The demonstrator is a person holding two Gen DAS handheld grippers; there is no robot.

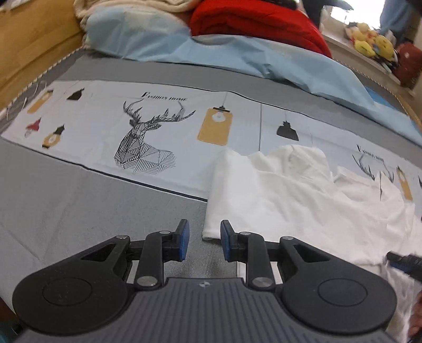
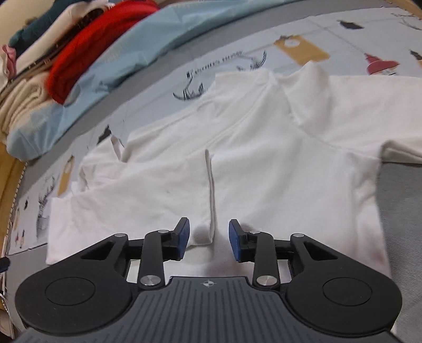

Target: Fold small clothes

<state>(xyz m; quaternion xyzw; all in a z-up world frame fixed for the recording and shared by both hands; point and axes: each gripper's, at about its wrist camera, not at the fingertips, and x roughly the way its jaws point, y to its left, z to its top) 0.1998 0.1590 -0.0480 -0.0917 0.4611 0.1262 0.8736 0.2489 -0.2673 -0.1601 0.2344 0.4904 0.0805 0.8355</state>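
Note:
A small white long-sleeved top (image 2: pixel 263 147) lies spread on the bed, one sleeve folded across its body with the cuff edge (image 2: pixel 211 190) running toward me. My right gripper (image 2: pixel 209 238) is open, just above the garment, its fingers either side of that cuff end. In the left wrist view the same top (image 1: pixel 303 195) lies to the right. My left gripper (image 1: pixel 204 240) is open and empty, low over the bed at the garment's near left corner (image 1: pixel 211 232). The right gripper's tip (image 1: pixel 403 261) shows at the right edge.
The bed has a grey sheet (image 1: pixel 79 205) with a pale printed band of deer and lamps (image 1: pixel 147 134). A light blue cover (image 1: pixel 237 52), a red blanket (image 1: pixel 258 23) and cream bedding (image 2: pixel 21 100) are piled at the far side. A wooden frame (image 1: pixel 26 52) borders the bed.

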